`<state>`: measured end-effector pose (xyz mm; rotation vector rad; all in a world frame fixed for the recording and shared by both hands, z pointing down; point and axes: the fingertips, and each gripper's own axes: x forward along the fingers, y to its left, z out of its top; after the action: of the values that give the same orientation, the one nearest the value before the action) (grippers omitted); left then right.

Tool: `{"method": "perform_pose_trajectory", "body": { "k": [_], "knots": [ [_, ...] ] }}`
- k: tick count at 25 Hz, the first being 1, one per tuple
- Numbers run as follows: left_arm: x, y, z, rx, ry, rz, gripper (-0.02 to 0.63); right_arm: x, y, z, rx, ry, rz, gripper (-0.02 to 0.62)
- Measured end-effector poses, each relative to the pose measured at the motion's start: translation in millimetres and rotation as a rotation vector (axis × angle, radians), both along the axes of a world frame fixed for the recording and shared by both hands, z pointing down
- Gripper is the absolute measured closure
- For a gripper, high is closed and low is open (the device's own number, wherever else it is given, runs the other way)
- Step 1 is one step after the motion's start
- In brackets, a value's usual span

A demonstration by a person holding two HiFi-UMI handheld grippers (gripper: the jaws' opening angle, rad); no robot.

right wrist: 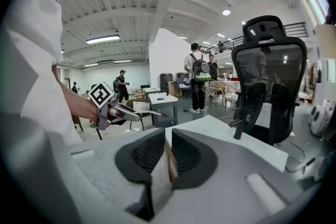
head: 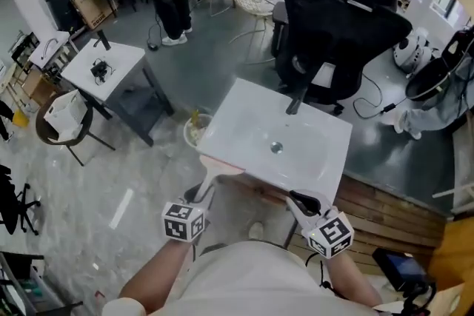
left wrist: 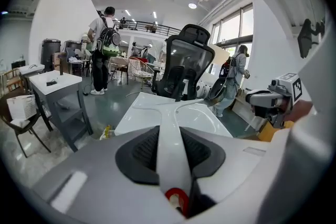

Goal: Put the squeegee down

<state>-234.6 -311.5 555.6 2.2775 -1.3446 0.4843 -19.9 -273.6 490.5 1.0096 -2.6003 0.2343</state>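
White and hard-looking, the sink (head: 244,111) on its wooden stand is the biggest flat surface within reach. Its rim is broad and bare, and the bowl slopes to a drain. Behind it the black office chair (head: 341,11) crowds the far edge. The grey side table (head: 104,63) stands well apart to the left, with open floor between. A pale tub (head: 194,129) sits on the floor just beside the sink's left edge, right under any slip. The squeegee (head: 217,168) hangs at the sink's near-left corner; whether its blade touches the rim I can't tell. It looks like light, stiff plastic, smooth enough to slide, and best held by the narrow handle, where the left gripper (head: 198,195) is clamped. The right gripper (head: 302,201), by the near edge, has its jaws drawn almost together with nothing between them.
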Motion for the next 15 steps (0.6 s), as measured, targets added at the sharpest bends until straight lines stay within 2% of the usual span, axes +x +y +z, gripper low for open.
{"method": "perform_pose_trajectory", "body": {
  "k": [7, 15],
  "knots": [
    [40, -95, 13, -0.011, -0.027, -0.006, 0.512, 48, -38, 21, -0.062, -0.003, 0.059, 0.554],
    [43, -230, 58, -0.023, -0.067, 0.0, 0.512, 65, -86, 45, -0.139, 0.015, 0.22, 0.554]
  ]
}}
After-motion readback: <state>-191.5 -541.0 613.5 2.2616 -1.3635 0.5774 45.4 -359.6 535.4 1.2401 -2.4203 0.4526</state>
